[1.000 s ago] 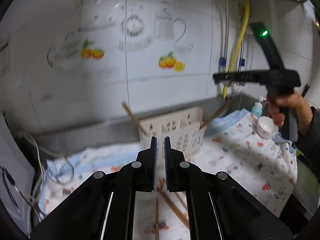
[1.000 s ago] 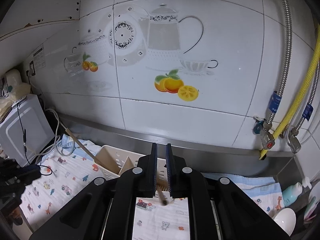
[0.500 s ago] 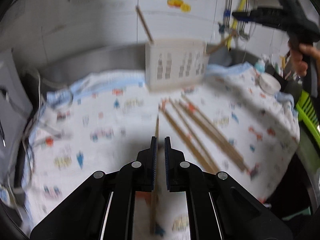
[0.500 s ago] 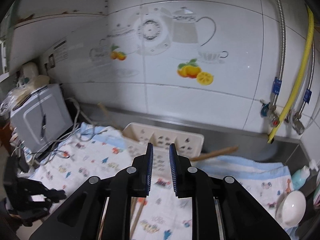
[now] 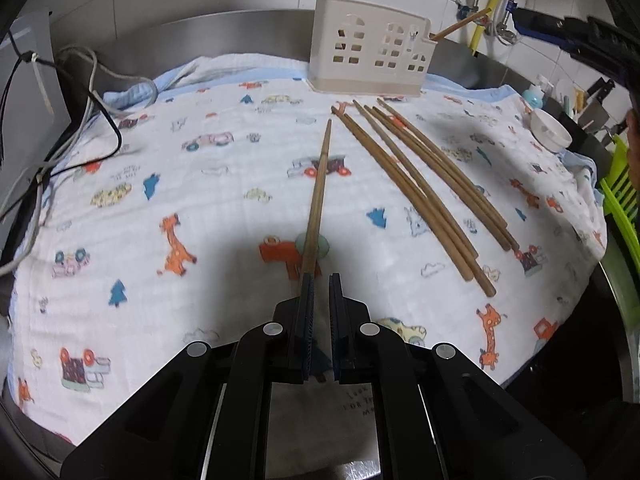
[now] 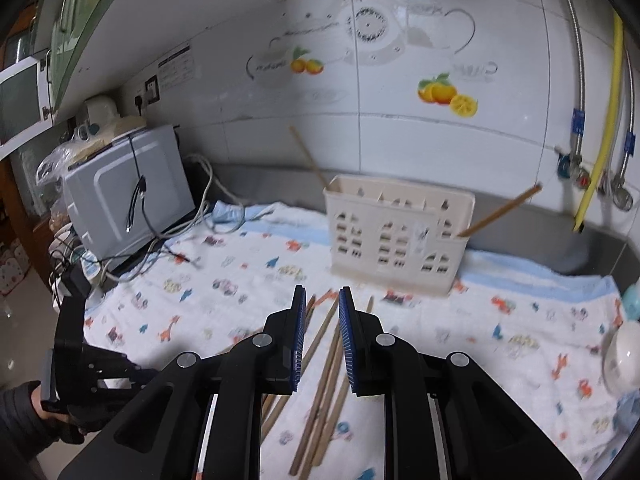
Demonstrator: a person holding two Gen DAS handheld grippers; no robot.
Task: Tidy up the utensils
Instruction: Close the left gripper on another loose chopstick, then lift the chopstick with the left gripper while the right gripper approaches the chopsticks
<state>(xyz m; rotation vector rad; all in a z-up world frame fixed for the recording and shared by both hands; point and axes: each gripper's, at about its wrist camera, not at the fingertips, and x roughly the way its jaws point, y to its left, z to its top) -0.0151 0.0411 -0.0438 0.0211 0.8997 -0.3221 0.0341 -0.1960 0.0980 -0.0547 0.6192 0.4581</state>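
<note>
Single chopstick point(image 5: 318, 192) | light, stiff, slick; grasp thick end | left gripper point(image 5: 321, 280) jaws narrowly apart, straddling it | right gripper point(image 6: 322, 295) apart, empty | holder point(image 5: 370, 56)

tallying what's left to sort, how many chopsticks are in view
About 8: one lone chopstick lies in line with the left gripper; about five in a loose bundle on the cloth; two stand in the white holder. Overlap may hide more.
</note>
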